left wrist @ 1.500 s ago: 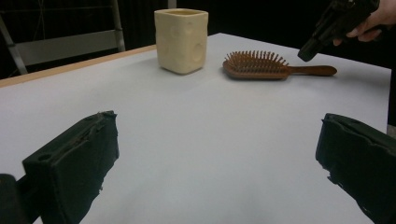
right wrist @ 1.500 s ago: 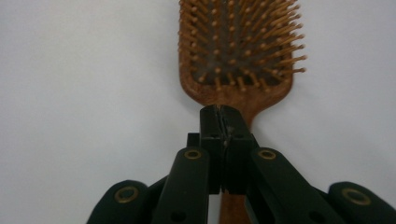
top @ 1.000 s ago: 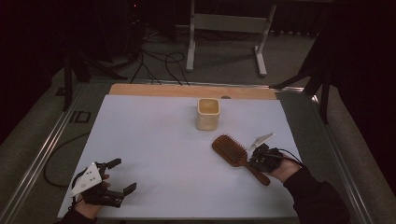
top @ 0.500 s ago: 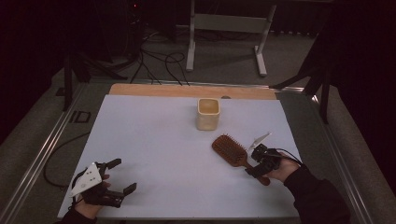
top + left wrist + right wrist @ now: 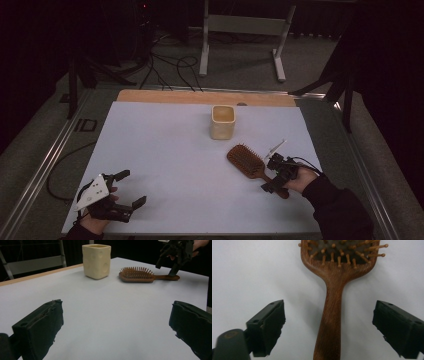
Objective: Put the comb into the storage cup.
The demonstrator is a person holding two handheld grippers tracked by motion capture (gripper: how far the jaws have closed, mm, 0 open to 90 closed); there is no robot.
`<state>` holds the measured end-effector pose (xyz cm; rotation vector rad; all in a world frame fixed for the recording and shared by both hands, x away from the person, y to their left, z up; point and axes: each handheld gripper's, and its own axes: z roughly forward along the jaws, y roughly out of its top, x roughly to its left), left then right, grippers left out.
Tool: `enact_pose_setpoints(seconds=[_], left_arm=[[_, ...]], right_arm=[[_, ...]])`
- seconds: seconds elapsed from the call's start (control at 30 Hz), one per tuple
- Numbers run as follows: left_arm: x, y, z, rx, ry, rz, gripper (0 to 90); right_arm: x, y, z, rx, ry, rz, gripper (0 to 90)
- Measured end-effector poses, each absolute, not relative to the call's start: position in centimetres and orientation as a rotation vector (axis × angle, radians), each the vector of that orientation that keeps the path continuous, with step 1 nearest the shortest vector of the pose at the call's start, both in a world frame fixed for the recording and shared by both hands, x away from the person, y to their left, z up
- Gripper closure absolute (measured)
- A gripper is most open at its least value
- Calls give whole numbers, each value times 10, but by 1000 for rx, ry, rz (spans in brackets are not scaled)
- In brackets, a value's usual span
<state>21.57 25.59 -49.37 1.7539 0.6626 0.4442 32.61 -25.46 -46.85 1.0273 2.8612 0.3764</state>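
Here the right claw [image 5: 329,325] has just been opening and straddles the hairbrush [image 5: 252,164] handle without pressing it, leaving the brush flat near the desk's [image 5: 165,150] right edge, while the left claw [image 5: 131,189] waits wide open and empty.

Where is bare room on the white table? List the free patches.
Free: the wide stretch of the white table between the left gripper, the cream square cup and the brown wooden hairbrush; also the left far corner. Crowded: the right near side, where the open right gripper straddles the brush handle.
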Motion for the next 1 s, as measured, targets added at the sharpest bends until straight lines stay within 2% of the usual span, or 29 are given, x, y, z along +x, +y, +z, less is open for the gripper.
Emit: enact_pose_setpoints(seconds=[0.23, 0.63, 0.67, 0.77, 0.8, 0.87, 0.93, 1.0], left_arm=[[216, 256, -494, 1755, 663, 441, 1], [216, 256, -494, 1750, 664, 439, 1], [216, 256, -494, 1749, 664, 438, 0], [216, 257, -494, 1749, 664, 439, 1], [216, 257, -494, 1748, 664, 439, 1], [216, 257, -494, 1750, 664, 439, 1], [216, 256, -494, 1749, 665, 438, 1], [216, 257, -494, 1748, 664, 438, 0]], right_arm=[[330, -252, -469, 1010, 2871, 354, 156], [335, -243, -477, 1015, 2894, 311, 145], [335, -241, -477, 1028, 2886, 279, 209], [337, -242, -478, 998, 2896, 265, 257], [338, -241, -478, 992, 2906, 259, 344], [339, -241, -478, 991, 2911, 256, 361], [341, -239, -477, 1036, 2896, 249, 445], [342, -238, -477, 1047, 2886, 245, 482]])
